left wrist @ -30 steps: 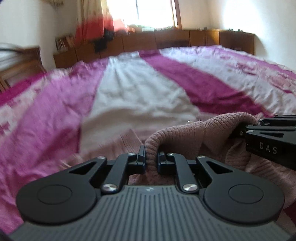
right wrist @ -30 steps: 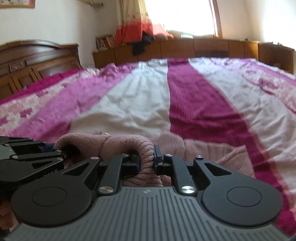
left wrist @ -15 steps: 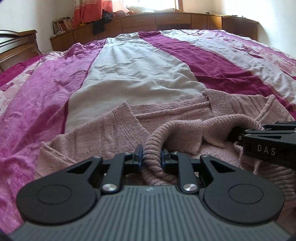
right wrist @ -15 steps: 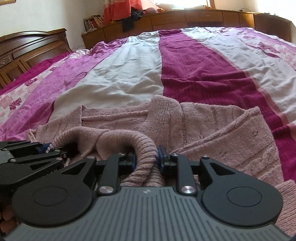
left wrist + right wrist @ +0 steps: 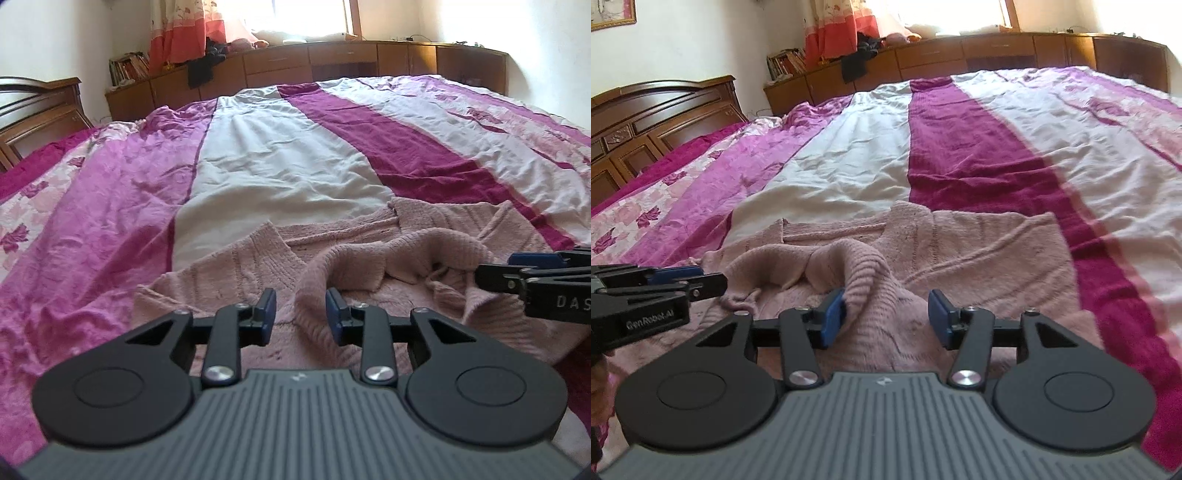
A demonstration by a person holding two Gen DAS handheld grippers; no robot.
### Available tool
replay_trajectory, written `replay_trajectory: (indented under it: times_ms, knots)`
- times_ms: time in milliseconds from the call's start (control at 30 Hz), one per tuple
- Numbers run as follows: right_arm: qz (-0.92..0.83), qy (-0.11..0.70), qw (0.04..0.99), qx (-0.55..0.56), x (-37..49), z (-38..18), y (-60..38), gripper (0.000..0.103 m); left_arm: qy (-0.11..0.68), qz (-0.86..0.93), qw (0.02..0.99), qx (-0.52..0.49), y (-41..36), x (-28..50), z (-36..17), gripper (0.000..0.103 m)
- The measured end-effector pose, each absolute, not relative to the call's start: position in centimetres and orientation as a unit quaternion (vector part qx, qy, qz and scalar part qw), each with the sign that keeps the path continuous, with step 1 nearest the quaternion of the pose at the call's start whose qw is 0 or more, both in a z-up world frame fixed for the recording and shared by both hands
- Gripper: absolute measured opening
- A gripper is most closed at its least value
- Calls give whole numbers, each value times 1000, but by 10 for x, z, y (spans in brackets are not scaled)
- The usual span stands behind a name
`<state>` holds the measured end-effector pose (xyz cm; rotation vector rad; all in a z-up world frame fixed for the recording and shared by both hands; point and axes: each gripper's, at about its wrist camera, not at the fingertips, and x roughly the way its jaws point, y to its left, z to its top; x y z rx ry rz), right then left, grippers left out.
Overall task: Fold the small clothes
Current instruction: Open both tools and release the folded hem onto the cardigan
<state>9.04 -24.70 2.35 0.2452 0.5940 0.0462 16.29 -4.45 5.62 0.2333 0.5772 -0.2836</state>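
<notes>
With both tools, left tool [image 5: 301, 308] and right tool [image 5: 886, 314], spread apart, pink knit sweater's [image 5: 979, 254] humped ribbed edge, frame centre, may slump, spoiling the fold.

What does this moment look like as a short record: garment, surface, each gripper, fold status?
garment: pink knitted sweater, partly spread, one ribbed edge folded over in a raised hump
surface: striped bedspread in magenta, pink and white
left gripper: open, jaws apart around the ribbed edge, not clamping
right gripper: open, ribbed fold beside its left pad
background: wooden headboard, low cabinets, curtain
fold status: unfinished; fabric bunched near both grippers
</notes>
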Motion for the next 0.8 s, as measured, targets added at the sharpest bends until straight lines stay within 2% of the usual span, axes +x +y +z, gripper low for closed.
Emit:
replay_trajectory:
  times_ms: [400,800]
  knots:
    - [15,272,954,125,21,37,-264,58,282,-142,940,127,-35,117,64,32]
    - [6,276,955,111,-12,33,-265,58,295,-152,932,148,-34,95,53,32]
